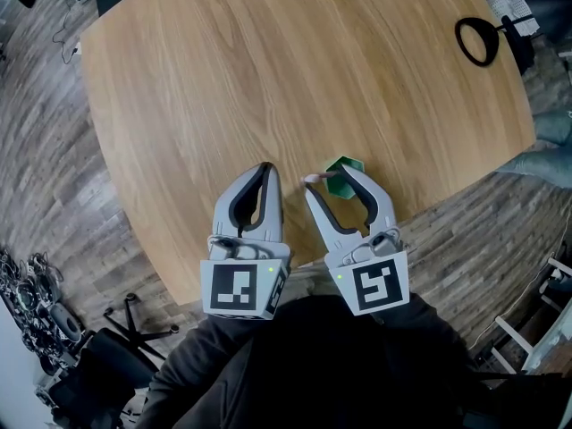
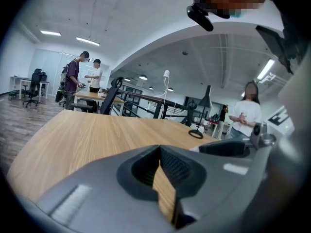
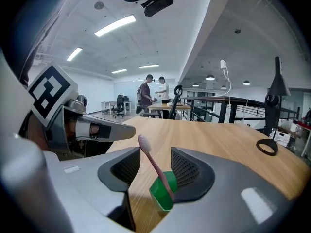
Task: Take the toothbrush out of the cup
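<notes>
The right gripper (image 3: 155, 152) has its fingers (image 3: 189, 171) spread apart, gripping nothing. The green cup (image 3: 159, 197) stands on the table (image 3: 218, 140) between them, with the pink toothbrush (image 3: 154, 166) leaning inside it. The left gripper (image 2: 159, 148) has its fingers closed tip to tip, empty.

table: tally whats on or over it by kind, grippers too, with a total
green cup: 1
pink toothbrush, standing in the cup: 1
black ring near the far edge: 1
grippers: 2, left gripper and right gripper
total: 5
</notes>
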The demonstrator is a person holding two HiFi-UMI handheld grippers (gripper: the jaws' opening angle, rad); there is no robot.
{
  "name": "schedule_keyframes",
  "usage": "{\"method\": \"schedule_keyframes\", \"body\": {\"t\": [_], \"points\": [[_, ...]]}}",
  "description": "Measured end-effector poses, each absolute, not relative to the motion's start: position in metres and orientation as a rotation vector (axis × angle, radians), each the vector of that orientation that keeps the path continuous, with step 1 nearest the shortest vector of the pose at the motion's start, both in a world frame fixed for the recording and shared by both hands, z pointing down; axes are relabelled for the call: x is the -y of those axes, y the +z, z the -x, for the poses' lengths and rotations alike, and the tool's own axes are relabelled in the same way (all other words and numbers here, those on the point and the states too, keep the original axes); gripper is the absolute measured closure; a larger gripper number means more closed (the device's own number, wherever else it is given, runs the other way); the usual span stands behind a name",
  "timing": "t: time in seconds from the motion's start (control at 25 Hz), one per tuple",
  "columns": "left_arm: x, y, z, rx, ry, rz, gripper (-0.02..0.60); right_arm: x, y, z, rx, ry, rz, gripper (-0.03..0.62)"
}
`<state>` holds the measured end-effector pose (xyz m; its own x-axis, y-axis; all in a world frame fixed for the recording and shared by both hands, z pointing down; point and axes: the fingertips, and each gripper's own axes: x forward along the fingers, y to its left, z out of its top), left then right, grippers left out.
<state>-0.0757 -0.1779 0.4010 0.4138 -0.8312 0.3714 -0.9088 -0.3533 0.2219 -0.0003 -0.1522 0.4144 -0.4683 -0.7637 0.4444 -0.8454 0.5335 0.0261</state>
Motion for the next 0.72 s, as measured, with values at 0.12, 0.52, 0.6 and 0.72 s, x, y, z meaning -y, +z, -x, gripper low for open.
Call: {"method": "schedule_keyframes", "body": {"t": [0.12,0.52,0.6,0.72], "points": [[0.186,0.403,0.078,1.492,0.263,-2.27,0.574,0.163,0.414,0.0,2.367,0.285,-1.308,0.398],[0.207,0.41,0.086,1.5,0.228,-2.236,0.574,0.182,0.42,0.004,2.334,0.265,-1.259,0.43],[0.208,0.411,0.086,1.5,0.224,-2.231,0.574,0.181,0.42,0.005,2.33,0.262,-1.254,0.436],[0.209,0.413,0.086,1.494,0.222,-2.228,0.574,0.181,0.422,0.005,2.325,0.263,-1.253,0.455]]}}
